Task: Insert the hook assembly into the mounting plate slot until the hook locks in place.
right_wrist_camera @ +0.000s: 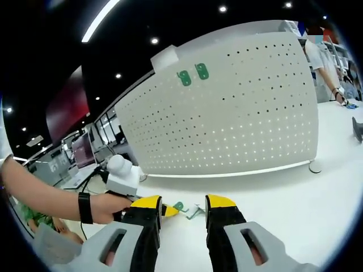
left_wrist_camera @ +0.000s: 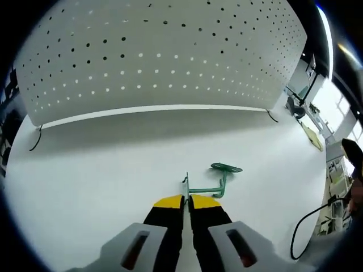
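Observation:
The green hook assembly (left_wrist_camera: 220,180) lies low over the white table (left_wrist_camera: 102,181), its round pad to the right. My left gripper (left_wrist_camera: 186,198) is shut on its thin upright plate, yellow tips pressed together. Behind stands the white perforated mounting plate (left_wrist_camera: 159,56). In the right gripper view, my right gripper (right_wrist_camera: 184,203) is open with nothing between its fingers. Beyond its tips the hook assembly (right_wrist_camera: 180,207) shows small, held by the left gripper (right_wrist_camera: 122,177) in a person's hand. The mounting plate (right_wrist_camera: 238,113) rises behind, with two green pieces (right_wrist_camera: 193,74) near its top.
A black cable (left_wrist_camera: 303,226) curls over the table's right edge. Thin black feet (left_wrist_camera: 36,139) stick out at the mounting plate's base. A person (right_wrist_camera: 320,56) stands at the far right by another table. Desks and monitors (right_wrist_camera: 79,153) lie beyond on the left.

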`<state>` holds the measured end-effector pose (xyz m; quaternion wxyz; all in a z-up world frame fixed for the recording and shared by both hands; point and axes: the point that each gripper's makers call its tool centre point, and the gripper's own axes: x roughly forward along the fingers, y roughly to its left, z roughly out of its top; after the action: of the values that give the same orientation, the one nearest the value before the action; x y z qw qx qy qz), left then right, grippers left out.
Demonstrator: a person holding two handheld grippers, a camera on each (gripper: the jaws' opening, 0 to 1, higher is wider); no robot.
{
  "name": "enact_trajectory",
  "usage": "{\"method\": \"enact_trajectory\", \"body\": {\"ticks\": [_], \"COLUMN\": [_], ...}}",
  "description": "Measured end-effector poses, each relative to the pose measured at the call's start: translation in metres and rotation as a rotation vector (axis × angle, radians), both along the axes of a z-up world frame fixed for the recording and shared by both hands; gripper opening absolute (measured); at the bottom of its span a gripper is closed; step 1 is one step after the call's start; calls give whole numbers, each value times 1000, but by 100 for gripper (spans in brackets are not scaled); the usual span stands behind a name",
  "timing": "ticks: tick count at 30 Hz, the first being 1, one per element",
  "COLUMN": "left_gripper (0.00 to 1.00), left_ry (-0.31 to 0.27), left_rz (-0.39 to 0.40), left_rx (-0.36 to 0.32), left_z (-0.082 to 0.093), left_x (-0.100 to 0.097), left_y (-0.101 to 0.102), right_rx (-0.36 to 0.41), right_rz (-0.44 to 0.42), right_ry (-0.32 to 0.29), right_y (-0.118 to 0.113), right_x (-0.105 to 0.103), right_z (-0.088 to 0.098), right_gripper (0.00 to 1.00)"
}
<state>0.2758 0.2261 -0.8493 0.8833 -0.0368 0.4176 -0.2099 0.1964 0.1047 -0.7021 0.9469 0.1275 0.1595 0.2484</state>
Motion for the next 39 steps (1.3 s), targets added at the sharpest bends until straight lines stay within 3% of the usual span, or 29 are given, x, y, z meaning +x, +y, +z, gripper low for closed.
{"method": "enact_trajectory", "body": {"ticks": [19,23,24,39], "left_gripper": [3,3,3,3], "left_ry": [-78,-103,-99,-203], "left_rz": [-34,-38,-15,-3], "left_rx": [-156,-196,-240,-359], "left_z": [36,48,53,97], "left_x": [-25,-30,-31,-56], "left_y": [-13,-14,-16,-11], "right_rx": [-17,-15,-16,12], "right_rz": [70,73,76,134], "right_ry": [-9,-9,-8,-9], "right_y": [22,23,24,46], "right_x": [-2,-3,-4,-15], "right_z": [6,7,7,13], "right_gripper": [30,30,30,28]}}
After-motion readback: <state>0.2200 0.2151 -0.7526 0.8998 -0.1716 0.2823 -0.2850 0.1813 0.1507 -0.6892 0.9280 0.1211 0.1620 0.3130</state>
